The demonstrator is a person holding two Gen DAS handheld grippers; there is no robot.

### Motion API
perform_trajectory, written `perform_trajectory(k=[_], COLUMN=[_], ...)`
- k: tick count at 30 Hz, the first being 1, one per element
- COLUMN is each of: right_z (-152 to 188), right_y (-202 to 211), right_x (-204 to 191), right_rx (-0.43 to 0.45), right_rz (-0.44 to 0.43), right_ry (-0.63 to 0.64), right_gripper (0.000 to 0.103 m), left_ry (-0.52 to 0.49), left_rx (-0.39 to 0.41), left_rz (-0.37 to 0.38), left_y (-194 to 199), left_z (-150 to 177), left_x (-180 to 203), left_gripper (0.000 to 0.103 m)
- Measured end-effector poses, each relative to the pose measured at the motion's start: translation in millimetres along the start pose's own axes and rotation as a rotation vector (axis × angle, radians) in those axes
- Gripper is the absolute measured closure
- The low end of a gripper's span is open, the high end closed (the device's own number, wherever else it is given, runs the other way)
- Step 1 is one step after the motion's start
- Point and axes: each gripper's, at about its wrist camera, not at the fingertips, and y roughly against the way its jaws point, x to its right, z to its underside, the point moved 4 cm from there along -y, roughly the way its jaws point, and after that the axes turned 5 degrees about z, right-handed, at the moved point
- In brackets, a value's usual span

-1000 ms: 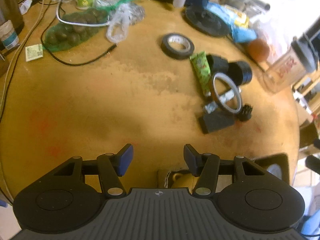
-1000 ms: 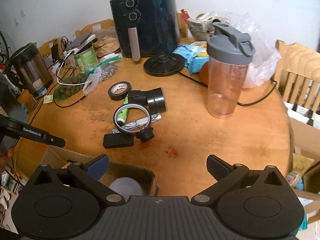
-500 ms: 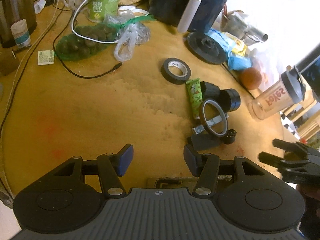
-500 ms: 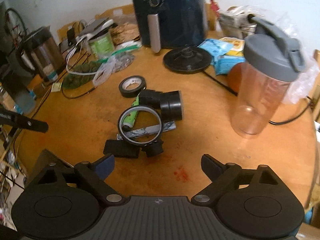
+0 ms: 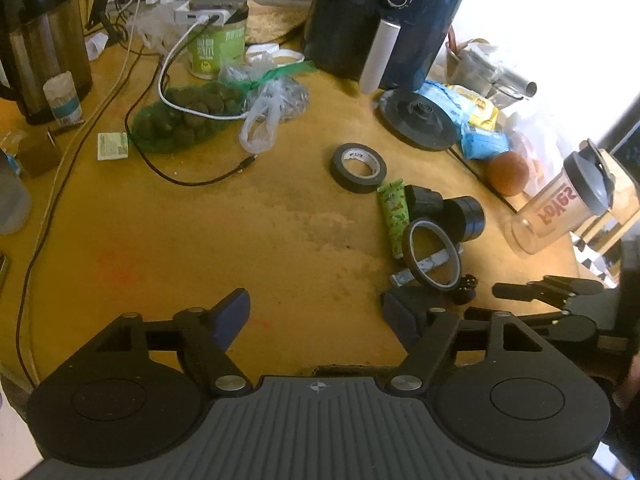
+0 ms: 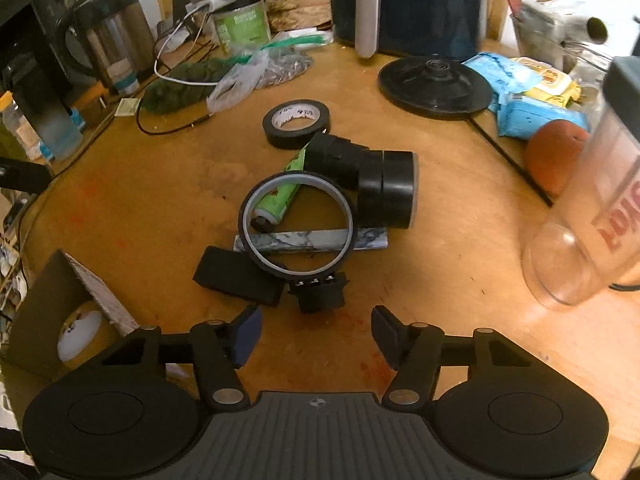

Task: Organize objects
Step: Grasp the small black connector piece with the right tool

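Observation:
A small pile lies on the round wooden table (image 6: 460,248): a thin tape ring (image 6: 296,226) leaning on a marbled bar (image 6: 360,237), a green tube (image 6: 280,196), a black cylinder (image 6: 372,182), a flat black block (image 6: 236,276) and a small black plug (image 6: 320,294). A black tape roll (image 6: 297,123) lies just behind. My right gripper (image 6: 316,334) is open and empty, just in front of the plug. My left gripper (image 5: 318,316) is open and empty over bare table, left of the pile (image 5: 430,256); the right gripper's fingers (image 5: 516,292) show at its right.
A clear shaker bottle (image 6: 588,216) stands at the right, an orange (image 6: 554,156) and snack packs behind it. A black air fryer (image 6: 408,0), kettle base (image 6: 436,82), green can, bags and cables crowd the back. An open cardboard box (image 6: 64,312) sits below the table edge at left.
My right gripper has moved forward and down toward the pile, and its jaws have narrowed. My left gripper has pulled back and tilted up, showing more of the far table.

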Motion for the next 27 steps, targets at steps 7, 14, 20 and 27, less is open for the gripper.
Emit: perform_trajectory(k=[7, 14, 20, 27], right_z=[-6, -10, -7, -1], right_y=[-16, -26, -22, -8], right_x=[-2, -3, 3, 15], right_rx=[-0.012, -0.018, -0.01, 0.01], right_rz=[-0.005, -0.005, 0.001, 0.005], right_ry=[0.039, 0.067, 0.032, -0.033], right_gripper=[0.051, 0.064, 0.065, 0.065], left_ry=[-0.074, -0.182, -0.271, -0.336], left_rx=[0.018, -0.002, -0.016, -0.052], left_rz=[-0.033, -0.029, -0.008, 0.034], left_y=[-1, -7, -11, -19], left_z=[4, 6, 8, 6], left_x=[11, 27, 45, 59], left_gripper=[0.029, 0.029, 0.029, 0.029])
